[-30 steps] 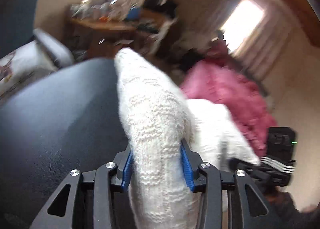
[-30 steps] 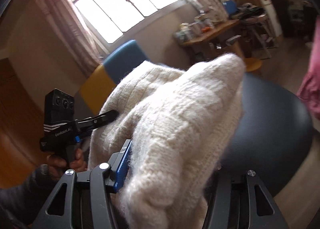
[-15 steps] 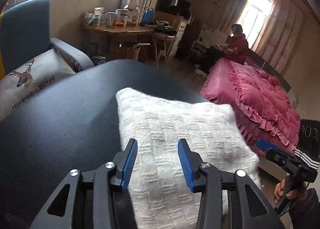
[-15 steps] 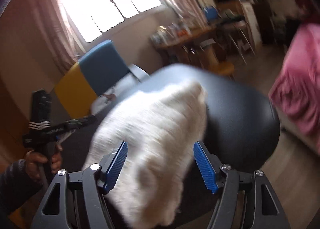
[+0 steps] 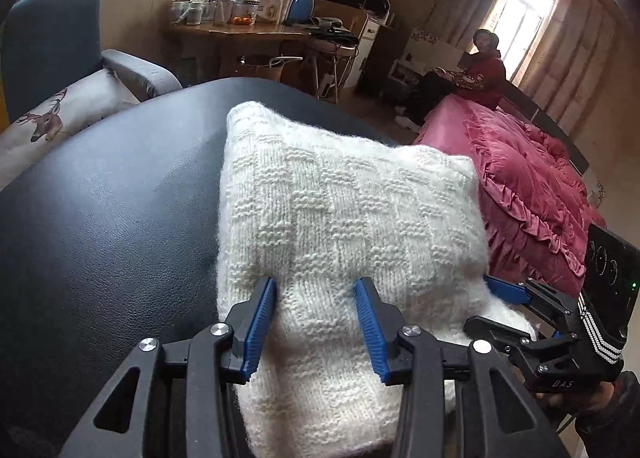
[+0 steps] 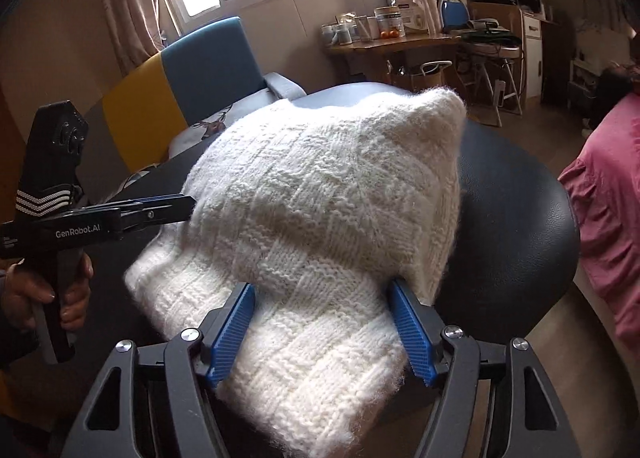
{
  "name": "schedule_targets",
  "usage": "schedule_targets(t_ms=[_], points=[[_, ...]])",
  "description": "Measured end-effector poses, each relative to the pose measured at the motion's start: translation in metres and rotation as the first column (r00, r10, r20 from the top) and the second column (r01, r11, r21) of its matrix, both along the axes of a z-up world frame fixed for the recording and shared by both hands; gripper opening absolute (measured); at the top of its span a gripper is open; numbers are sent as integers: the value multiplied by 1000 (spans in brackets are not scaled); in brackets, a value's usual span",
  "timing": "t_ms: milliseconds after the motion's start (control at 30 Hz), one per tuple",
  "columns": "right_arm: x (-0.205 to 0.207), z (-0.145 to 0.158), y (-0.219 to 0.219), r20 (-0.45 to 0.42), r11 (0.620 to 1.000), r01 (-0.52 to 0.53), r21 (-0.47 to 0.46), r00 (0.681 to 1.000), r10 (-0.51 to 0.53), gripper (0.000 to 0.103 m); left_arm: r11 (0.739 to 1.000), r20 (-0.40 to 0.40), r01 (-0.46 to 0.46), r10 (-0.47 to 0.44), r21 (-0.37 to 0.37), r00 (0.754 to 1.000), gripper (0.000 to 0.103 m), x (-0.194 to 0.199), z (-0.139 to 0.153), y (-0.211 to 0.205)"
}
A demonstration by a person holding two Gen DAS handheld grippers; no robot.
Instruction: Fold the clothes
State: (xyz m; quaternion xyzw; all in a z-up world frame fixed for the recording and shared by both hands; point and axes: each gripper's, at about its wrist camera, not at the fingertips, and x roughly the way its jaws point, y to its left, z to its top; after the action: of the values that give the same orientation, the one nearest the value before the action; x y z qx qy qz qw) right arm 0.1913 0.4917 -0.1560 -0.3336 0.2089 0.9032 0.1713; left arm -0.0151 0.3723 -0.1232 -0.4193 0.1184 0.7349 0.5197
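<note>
The folded white sweater (image 5: 340,226) lies on the black table (image 5: 100,218). Left gripper (image 5: 316,322) and right gripper (image 6: 324,322) jaws stand spread around its near edge. Only the right wrist view shows the left hand (image 6: 44,290).

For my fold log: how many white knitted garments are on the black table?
1. A single folded white knitted garment lies on the black table, with the left gripper and right gripper at its near edge. Another may hide underneath.
</note>
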Motion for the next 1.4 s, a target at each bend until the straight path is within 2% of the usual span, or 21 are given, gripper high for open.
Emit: schedule_targets(t_ms=[100, 233, 300, 367, 467, 533, 567, 667, 733, 800, 833, 867, 1033, 1133, 1233, 1400], points=[[1, 8, -3, -2, 1000, -3, -13, 1000, 3, 80, 999, -34, -48, 48, 13, 998, 43, 2, 15, -10], [13, 38, -12, -84, 998, 57, -36, 995, -60, 84, 992, -64, -110, 114, 59, 991, 43, 7, 39, -36], [17, 53, -18, -149, 994, 110, -15, 983, -111, 100, 989, -119, -134, 140, 62, 983, 43, 18, 52, -48], [17, 64, -23, -177, 991, 133, -12, 975, -133, 103, 984, -177, -163, 173, 70, 969, 43, 30, 64, -60], [4, 72, -29, -125, 987, 155, -31, 979, -158, 103, 976, -254, -204, 217, 79, 943, 43, 46, 84, -72], [1, 83, -38, -115, 977, 211, 19, 972, -207, 103, 970, -300, -230, 244, 84, 922, 48, 56, 97, -78], [1, 90, -42, -138, 968, 245, 46, 962, -236, 103, 968, -307, -241, 252, 74, 918, 49, 59, 102, -79], [5, 114, -54, -214, 923, 364, 127, 919, -333, 103, 969, -287, -228, 246, 94, 926, 49, 66, 112, -83], [-6, 123, -59, -140, 889, 400, 223, 916, -377, 103, 965, -301, -248, 264, 90, 916, 49, 70, 118, -84], [-20, 124, -63, -59, 893, 347, 286, 937, -344, 103, 960, -321, -268, 278, 78, 905, 46, 74, 123, -84], [-25, 124, -65, -28, 899, 315, 303, 946, -322, 103, 965, -323, -251, 262, 77, 909, 45, 76, 125, -84], [-28, 125, -68, -17, 885, 326, 332, 940, -340, 103, 968, -323, -240, 250, 74, 913, 46, 77, 128, -85], [-27, 137, -83, -53, 840, 341, 423, 934, -352, 103, 967, -412, -251, 245, 40, 878, 46, 86, 136, -84], [-24, 138, -83, -67, 842, 356, 404, 930, -362, 103, 969, -369, -246, 236, 22, 899, 46, 83, 132, -83], [-29, 131, -74, -18, 882, 314, 351, 944, -329, 103, 971, -324, -240, 228, 4, 918, 46, 80, 128, -82], [-33, 119, -76, -1, 908, 286, 306, 954, -300, 103, 973, -283, -228, 211, -30, 936, 46, 79, 119, -78]])
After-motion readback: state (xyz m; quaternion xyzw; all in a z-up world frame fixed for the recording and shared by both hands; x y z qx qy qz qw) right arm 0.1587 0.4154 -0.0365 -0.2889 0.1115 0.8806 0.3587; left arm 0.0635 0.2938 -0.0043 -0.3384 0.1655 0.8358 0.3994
